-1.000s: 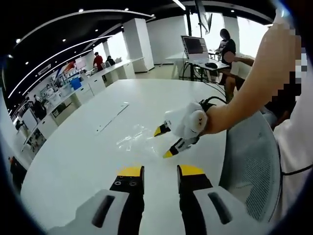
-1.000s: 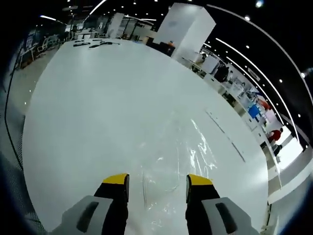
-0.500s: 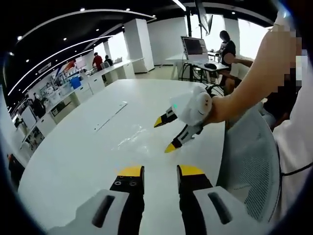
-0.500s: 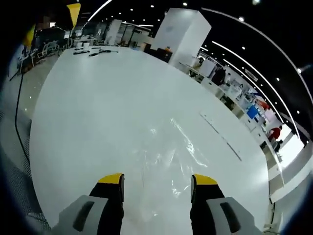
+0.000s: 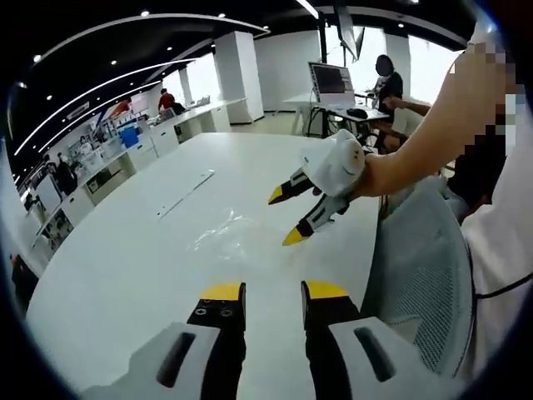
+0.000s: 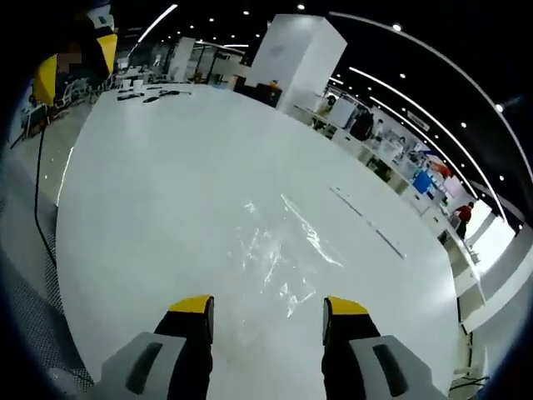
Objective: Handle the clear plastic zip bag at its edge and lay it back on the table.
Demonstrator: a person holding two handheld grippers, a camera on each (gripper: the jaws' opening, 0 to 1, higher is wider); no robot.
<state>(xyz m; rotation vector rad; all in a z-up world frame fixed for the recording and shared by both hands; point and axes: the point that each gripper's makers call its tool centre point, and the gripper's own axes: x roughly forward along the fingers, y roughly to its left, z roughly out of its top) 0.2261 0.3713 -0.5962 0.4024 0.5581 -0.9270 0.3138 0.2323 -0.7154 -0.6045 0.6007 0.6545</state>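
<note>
Open-plan lab behind, with white pillars, ceiling strip lights and people at far desks; the work surface is a broad white counter (image 5: 125, 258) with a rounded edge.

Zip bag (image 5: 218, 237): lies flat on the counter, nothing touching it. Clear, crinkled, readable mainly by glints along its creases. In the right gripper view the bag (image 6: 279, 250) shows as a long strip of glare running away from the jaws and slightly to their right, so its long axis looks roughly in line with that gripper's reach. Exact outline and the zip edge: cannot make out.

Right gripper (image 5: 289, 217): above the counter, just beside the bag on the side toward the person, jaws apart, holding nothing. From its own camera (image 6: 268, 305) the bag's near end sits just ahead of the yellow tips, centred between them.

Left gripper (image 5: 275, 291): jaws apart, empty, further from the bag than the right one; bag lies ahead and slightly left of its tips.

Judgement: right gripper is nearer and better lined up with the bag's near edge. The bag already rests on the counter, so the lay-down part appears satisfied as things lie.

Mesh chair back (image 5: 416, 267) stands beside the counter, on the person's side of the bag.
</note>
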